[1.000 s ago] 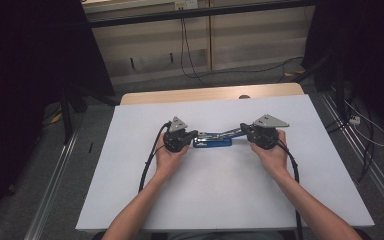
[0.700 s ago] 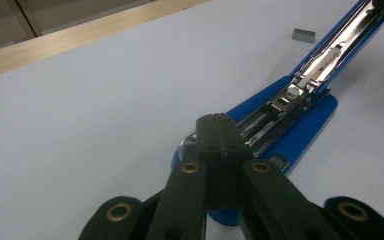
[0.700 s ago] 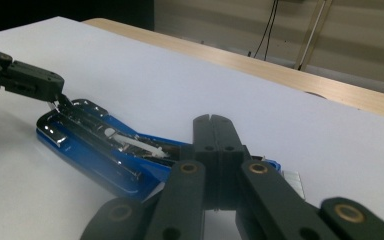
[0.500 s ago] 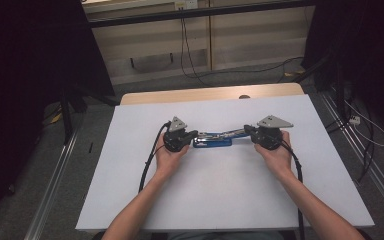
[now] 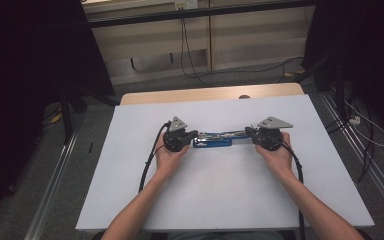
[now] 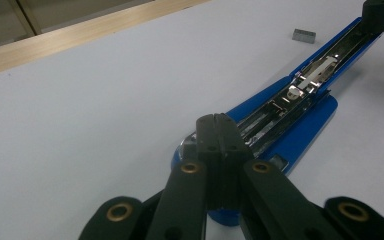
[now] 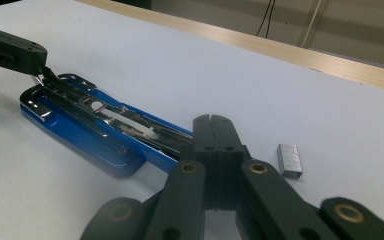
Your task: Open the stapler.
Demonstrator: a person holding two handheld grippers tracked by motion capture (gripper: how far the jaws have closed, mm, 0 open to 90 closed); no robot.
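Observation:
A blue stapler (image 5: 212,140) lies swung open flat on the white table, its metal staple channel facing up (image 6: 300,95) (image 7: 87,122). My left gripper (image 5: 196,134) is shut, its tips over the stapler's left end (image 6: 219,127). My right gripper (image 5: 250,132) is shut as well, its tips at the stapler's right end (image 7: 214,131). Neither pair of jaws has anything between them. A small grey block of staples (image 7: 289,160) (image 6: 304,35) lies on the table just beside the right gripper's tips. The left gripper (image 7: 15,50) touches the far end of the stapler in the right gripper view.
The white table sheet (image 5: 220,195) lies on a wooden top whose strip shows at the far edge (image 5: 205,95). A black cable (image 5: 150,157) trails from the left gripper. Dark floor, metal rails and loose cables (image 5: 360,125) flank the table.
The right gripper has edged slightly to the right along the stapler. The left gripper and the stapler have stayed where they were.

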